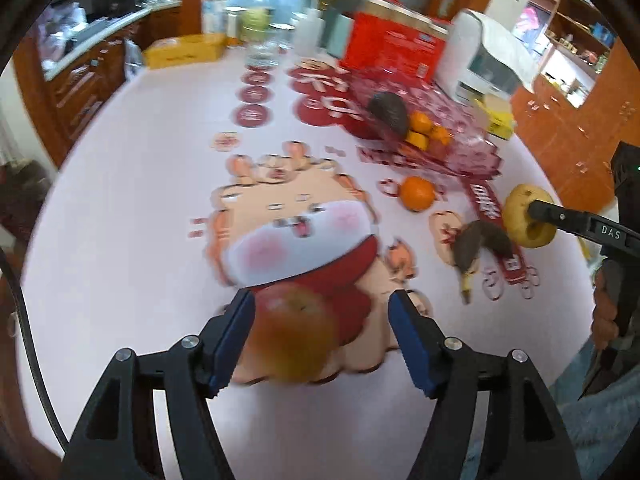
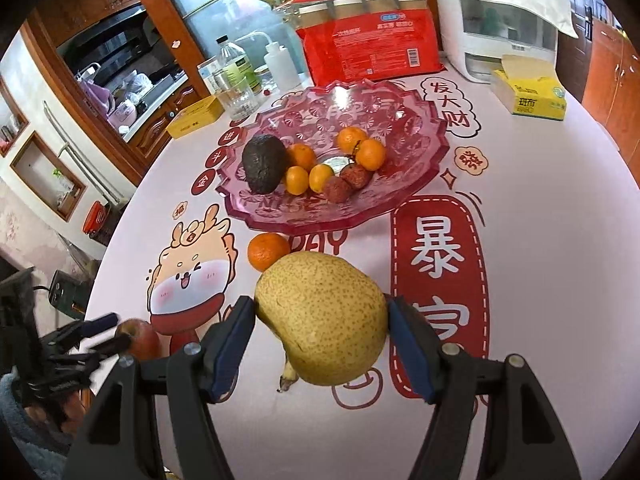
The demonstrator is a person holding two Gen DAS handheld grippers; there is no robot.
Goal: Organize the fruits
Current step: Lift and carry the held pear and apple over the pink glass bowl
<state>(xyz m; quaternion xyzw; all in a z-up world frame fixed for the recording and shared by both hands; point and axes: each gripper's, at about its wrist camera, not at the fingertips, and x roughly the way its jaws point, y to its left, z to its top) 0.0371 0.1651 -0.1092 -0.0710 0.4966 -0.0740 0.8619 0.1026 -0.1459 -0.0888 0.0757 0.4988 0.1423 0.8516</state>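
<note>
Clamping the pear firmly in the right tool at lower centre, lifting toward the pink dish above, while the left tool, pads apart, straddling the apple, not yet gripping, closing gently.

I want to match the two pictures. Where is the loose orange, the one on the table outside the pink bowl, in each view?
Left wrist view: the orange lies right of centre, just below the near rim of the pink bowl.
Right wrist view: the orange lies near the centre, below the bowl's rim and partly behind the pear.
Shared landmark: the avocado in the bowl.
</note>
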